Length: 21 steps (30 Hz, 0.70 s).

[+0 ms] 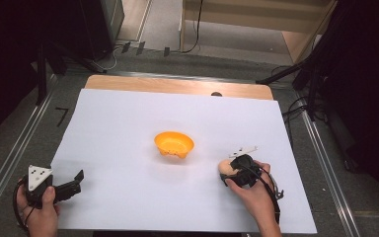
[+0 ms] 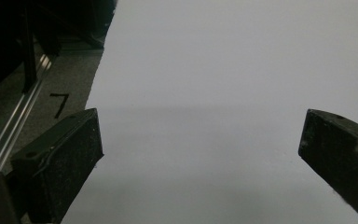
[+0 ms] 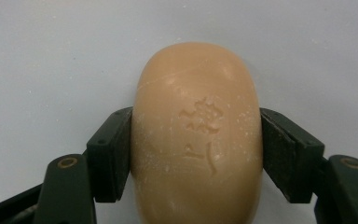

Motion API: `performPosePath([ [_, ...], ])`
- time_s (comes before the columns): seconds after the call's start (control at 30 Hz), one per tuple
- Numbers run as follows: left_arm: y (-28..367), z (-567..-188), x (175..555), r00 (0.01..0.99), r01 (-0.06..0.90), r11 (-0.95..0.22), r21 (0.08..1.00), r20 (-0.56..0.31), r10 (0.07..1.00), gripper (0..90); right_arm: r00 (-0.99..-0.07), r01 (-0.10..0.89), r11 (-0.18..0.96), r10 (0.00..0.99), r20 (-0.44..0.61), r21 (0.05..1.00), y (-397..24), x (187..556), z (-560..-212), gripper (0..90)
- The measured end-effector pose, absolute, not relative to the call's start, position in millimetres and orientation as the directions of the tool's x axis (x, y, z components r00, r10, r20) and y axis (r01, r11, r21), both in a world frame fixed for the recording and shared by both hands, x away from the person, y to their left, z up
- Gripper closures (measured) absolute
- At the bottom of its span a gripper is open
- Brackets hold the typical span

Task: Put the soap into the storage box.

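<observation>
Soap pinched on the big white table

The white table [image 1: 128,123] carries an orange bowl [image 1: 174,143] mid-way; right tongs [image 3: 196,154] pinch the tan soap [image 3: 196,135], its near end cut off; left tongs [image 2: 200,154] are spread over bare white.

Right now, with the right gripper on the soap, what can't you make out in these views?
- Soap bar: near end cut off by the bottom edge in the right gripper view; stamped mark too worn to read.
- Soap in the high view: mostly hidden by the right gripper and hand.
- Orange bowl: inside too small to judge, high view.
</observation>
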<state>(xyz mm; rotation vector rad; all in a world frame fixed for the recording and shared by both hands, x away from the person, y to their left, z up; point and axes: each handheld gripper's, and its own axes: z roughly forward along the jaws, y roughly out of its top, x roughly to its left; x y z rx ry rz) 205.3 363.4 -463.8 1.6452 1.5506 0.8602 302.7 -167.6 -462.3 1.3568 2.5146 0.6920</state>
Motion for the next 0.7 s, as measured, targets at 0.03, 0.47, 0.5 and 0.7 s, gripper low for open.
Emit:
performPosePath([
  [0.03, 363, -464, 205, 0.060, 0.527, -0.030, 0.849, -0.002, 0.998, 0.0, -0.556, 0.735, 0.465, 0.830, 0.047, 0.494, -168, 303, -463, 32.0],
  [0.47, 363, -464, 205, 0.062, 0.528, -0.034, 0.849, 0.002, 0.998, 0.0, -0.582, 0.717, 0.490, 0.812, 0.040, 0.496, -168, 304, -462, 32.9],
  [0.5, 363, -464, 205, 0.060, 0.527, -0.031, 0.849, -0.001, 0.998, 0.0, -0.592, 0.712, 0.502, 0.805, 0.036, 0.491, -168, 305, -461, 32.9],
  [0.7, 363, -464, 205, 0.061, 0.528, -0.032, 0.849, 0.000, 0.998, 0.0, -0.641, 0.660, 0.546, 0.767, 0.009, 0.515, -167, 309, -453, 32.9],
])
